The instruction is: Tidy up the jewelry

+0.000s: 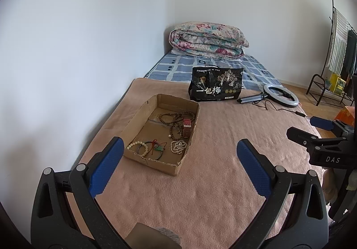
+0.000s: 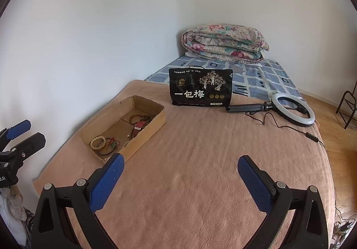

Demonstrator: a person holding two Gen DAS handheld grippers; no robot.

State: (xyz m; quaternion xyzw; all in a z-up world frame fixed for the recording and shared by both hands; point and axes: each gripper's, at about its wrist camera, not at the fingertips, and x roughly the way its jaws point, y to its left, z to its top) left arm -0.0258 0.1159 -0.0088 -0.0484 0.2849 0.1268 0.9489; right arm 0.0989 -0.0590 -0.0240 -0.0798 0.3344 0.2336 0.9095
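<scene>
A shallow cardboard box (image 1: 142, 119) lies on the pink blanket (image 1: 212, 182), near the wall. Inside it are brown bead strands (image 1: 176, 122), a red watch (image 1: 187, 126), a cream bead bracelet (image 1: 139, 147), a white pearl bracelet (image 1: 178, 146) and a dark bangle with red string (image 1: 156, 148). My left gripper (image 1: 179, 146) hovers open just before the box's near end, holding nothing. In the right wrist view the box (image 2: 145, 137) sits ahead to the left. My right gripper (image 2: 181, 161) stands open and empty over bare blanket, right of the left gripper (image 2: 24, 135).
A black snack bag (image 1: 215, 87) stands upright behind the box. A ring light on a small tripod (image 2: 245, 107) lies to its right, its cable trailing to the bed's edge. A folded floral quilt (image 2: 225, 46) rests at the far end. A clothes rack (image 1: 341, 52) stands by the right wall.
</scene>
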